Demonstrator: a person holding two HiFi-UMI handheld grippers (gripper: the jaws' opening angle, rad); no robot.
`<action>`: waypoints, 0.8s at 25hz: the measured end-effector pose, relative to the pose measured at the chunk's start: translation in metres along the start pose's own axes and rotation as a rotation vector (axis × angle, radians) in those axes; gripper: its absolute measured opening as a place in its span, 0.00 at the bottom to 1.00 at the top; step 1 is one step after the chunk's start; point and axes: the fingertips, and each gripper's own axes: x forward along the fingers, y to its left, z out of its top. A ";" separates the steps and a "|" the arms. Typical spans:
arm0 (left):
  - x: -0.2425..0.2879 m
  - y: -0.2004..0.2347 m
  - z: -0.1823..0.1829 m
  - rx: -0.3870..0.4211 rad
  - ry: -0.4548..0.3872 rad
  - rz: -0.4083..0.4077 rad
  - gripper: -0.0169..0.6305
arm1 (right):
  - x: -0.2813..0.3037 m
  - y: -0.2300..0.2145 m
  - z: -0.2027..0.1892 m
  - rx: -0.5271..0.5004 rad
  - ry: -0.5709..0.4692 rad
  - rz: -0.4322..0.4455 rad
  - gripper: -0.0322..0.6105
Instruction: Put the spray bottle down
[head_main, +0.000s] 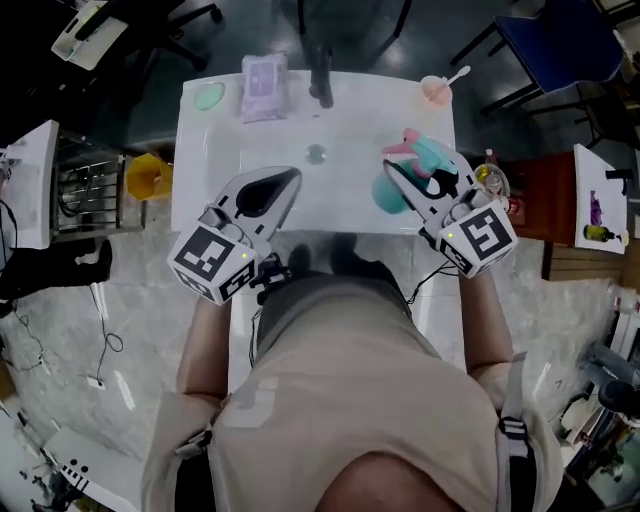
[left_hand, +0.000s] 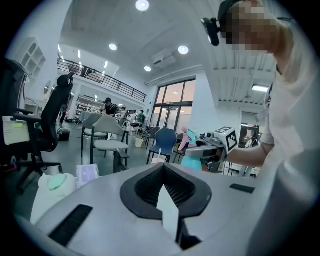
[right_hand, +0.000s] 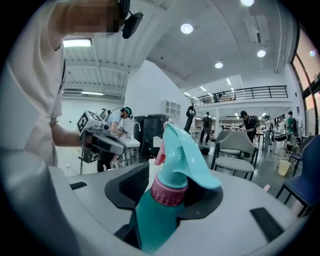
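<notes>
The spray bottle (head_main: 432, 158) is teal with a pink collar and a pink trigger. My right gripper (head_main: 415, 168) is shut on it just below the collar, over the right part of the white table (head_main: 350, 120). In the right gripper view the spray bottle (right_hand: 167, 210) fills the space between the black pads, its head pointing away. My left gripper (head_main: 292, 177) hovers over the table's near left part, its tips together and its hollow empty. The left gripper view shows my left gripper (left_hand: 162, 167) with nothing in it, and the spray bottle (left_hand: 192, 162) far off to the right.
Along the table's far edge lie a green object (head_main: 210, 97), a purple packet (head_main: 264, 87), a dark upright fitting (head_main: 320, 80) and a pink cup (head_main: 435, 90) with a spoon. A small round disc (head_main: 316, 153) sits mid-table. Chairs and desks stand around.
</notes>
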 end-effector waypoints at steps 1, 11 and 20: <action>-0.001 0.001 0.000 -0.001 -0.001 0.006 0.04 | 0.002 0.000 -0.001 -0.004 0.003 0.003 0.35; -0.009 0.010 -0.003 -0.022 -0.006 0.052 0.04 | 0.023 -0.010 -0.008 -0.039 0.008 0.019 0.35; -0.006 0.015 -0.004 -0.030 0.004 0.073 0.04 | 0.042 -0.026 -0.021 -0.042 0.037 0.031 0.35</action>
